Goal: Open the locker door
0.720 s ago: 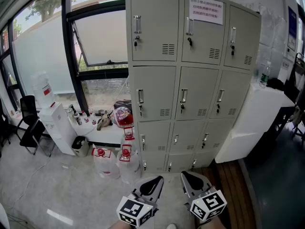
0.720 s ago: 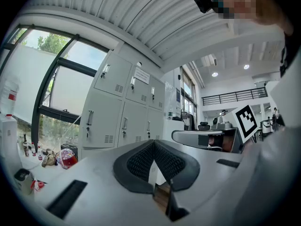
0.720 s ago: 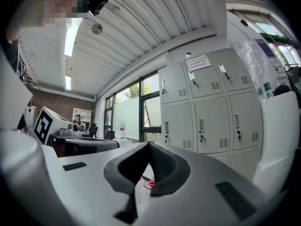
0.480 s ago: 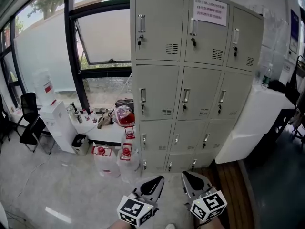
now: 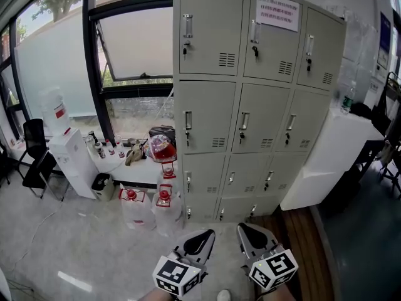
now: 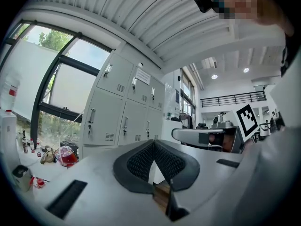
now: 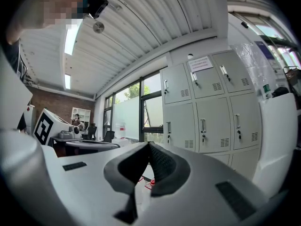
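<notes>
A grey locker bank (image 5: pixel 257 99) stands ahead, three columns wide, with every door closed. Each door has a vertical handle (image 5: pixel 187 120) with a key below it. A paper notice (image 5: pixel 277 11) is stuck on the top middle door. My left gripper (image 5: pixel 207 236) and right gripper (image 5: pixel 244 229) are held low at the bottom of the head view, side by side, well short of the lockers. Both are shut with nothing between the pads. The left gripper (image 6: pixel 153 142) faces the locker bank (image 6: pixel 122 112) from a distance. In the right gripper view the right gripper (image 7: pixel 148 145) sees the locker bank (image 7: pixel 207 112) too.
Water jugs (image 5: pixel 135 209) stand on the floor at the lockers' left foot, beside a low table (image 5: pixel 141 174) with small items. A water dispenser (image 5: pixel 72 158) and a black chair (image 5: pixel 34 149) are further left. A white cabinet (image 5: pixel 326 162) adjoins the lockers on the right.
The head view has shifted slightly, so the lockers sit a little further right and higher. Both grippers stay in the same place, still shut.
</notes>
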`<state>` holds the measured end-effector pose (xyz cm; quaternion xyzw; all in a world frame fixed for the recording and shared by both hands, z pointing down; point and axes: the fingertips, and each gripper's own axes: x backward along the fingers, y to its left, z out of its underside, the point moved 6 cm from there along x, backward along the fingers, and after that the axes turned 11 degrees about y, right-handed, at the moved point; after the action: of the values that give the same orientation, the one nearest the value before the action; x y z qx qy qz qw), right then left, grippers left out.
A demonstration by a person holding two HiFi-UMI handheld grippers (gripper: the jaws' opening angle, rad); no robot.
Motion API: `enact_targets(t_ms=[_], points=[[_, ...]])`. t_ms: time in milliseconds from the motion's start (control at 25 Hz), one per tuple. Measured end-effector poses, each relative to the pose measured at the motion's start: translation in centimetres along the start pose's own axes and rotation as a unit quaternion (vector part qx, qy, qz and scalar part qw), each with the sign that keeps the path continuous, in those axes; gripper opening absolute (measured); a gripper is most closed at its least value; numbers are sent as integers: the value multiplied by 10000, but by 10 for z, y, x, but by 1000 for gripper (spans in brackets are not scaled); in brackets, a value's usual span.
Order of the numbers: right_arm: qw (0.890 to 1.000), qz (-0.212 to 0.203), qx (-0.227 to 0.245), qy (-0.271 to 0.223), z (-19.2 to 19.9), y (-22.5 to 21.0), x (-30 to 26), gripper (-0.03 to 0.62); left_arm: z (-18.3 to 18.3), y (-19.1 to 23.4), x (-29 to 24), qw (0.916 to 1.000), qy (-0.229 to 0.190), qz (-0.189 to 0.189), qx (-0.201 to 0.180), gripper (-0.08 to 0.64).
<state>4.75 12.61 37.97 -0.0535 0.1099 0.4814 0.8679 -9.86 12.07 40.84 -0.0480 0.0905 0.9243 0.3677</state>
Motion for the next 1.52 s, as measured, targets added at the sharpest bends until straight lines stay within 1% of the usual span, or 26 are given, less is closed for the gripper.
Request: enact_targets(t_ms=[240,320,640,800,1040,1200,1520], points=[[10000,16,-7,1,4,9,-2,54,6,2,9,10000,39,24,10,17],[10000,1,-32,-7,4,8,-5,54,6,4,10,10000,56,1,-38,17],[9999,-131,-59,-56,-2,-10,-32,54,-2,24,-5,9998,62,-187,-16,17],[9998,-174,-65,-35,-4,-28,-49,54,-5,37,-23,9996,153,-248,-12,17],[9998,-208,-79,1,-9,-67,-80,54,-14,56,-66,9996,124,-256,-21,17],[9996,-241,-113,26,-14,-97,-103,54,-18,69,-97,9993,280,-238,5,17],[9993,-344,-124,4,-28,-153,-148,54,-38,100,-157,9990,210,-391,-113,17]])
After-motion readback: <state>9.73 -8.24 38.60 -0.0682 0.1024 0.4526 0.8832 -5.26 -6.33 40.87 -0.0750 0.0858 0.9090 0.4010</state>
